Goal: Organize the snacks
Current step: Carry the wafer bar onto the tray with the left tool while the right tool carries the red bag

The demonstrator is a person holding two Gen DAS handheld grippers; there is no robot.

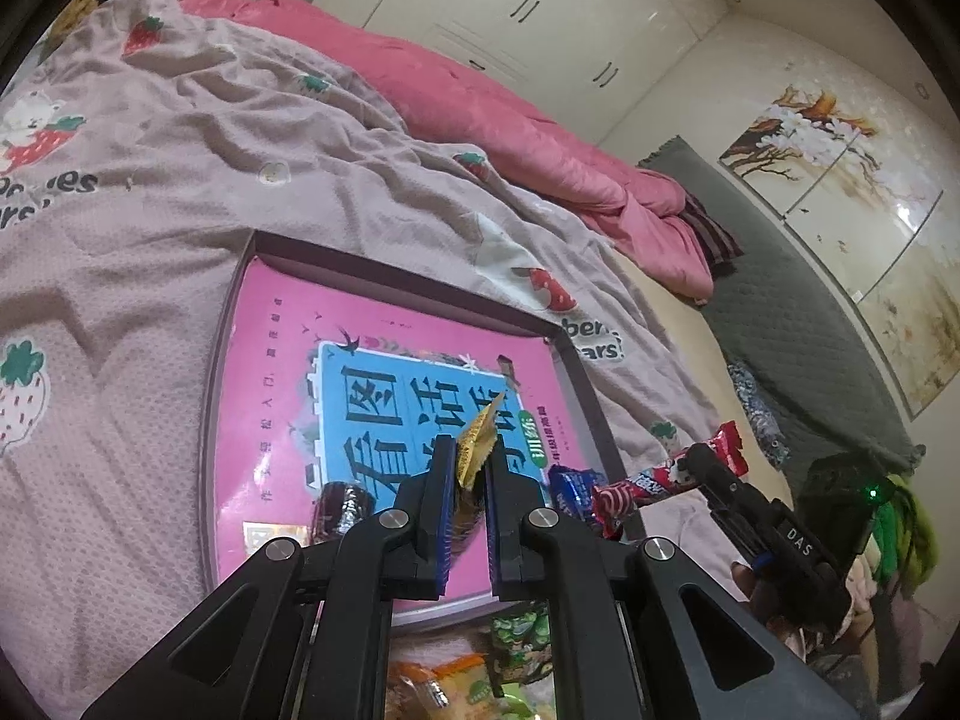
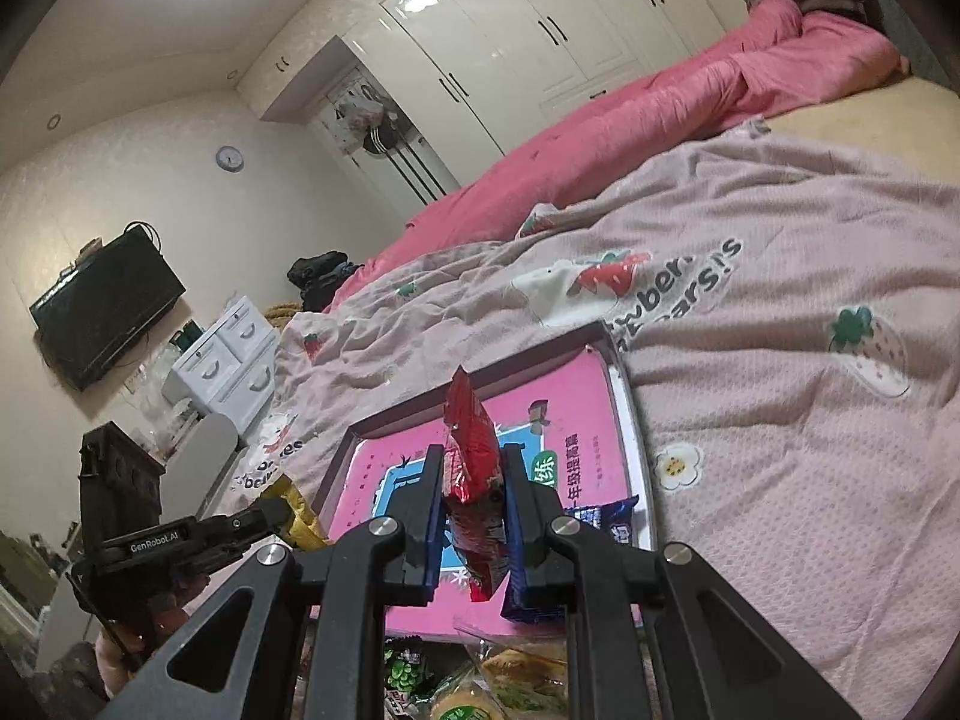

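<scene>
1. Left gripper [image 1: 468,456]: I see its jaws clamped on a gold-wrapped snack [image 1: 477,450], whose crinkled wrapper end sticks up past the fingertips.
2. Right gripper [image 2: 471,468]: jaws closed on a red snack packet [image 2: 471,438], held upright; its top rises above the fingers and its lower end hangs below them.
3. Both loads hang over the shallow box [image 1: 576,360], which lies on the bed and has a pink book [image 1: 270,360] flat inside.
4. Already in the box: a dark purple wrapped sweet [image 1: 339,510] just left of my left fingers, and a blue packet [image 1: 570,483] at the near right corner.
5. From the left wrist view, the right gripper enters from the right, its red packet above the box's right wall.
6. More snacks [image 2: 480,678] lie under both grippers, just outside the near wall; green and orange bags, partly hidden by the gripper frames.
7. Surroundings: strawberry-print blanket [image 2: 780,450] under the box, pink quilt [image 1: 480,120] beyond it, white wardrobe [image 2: 510,42] behind.
</scene>
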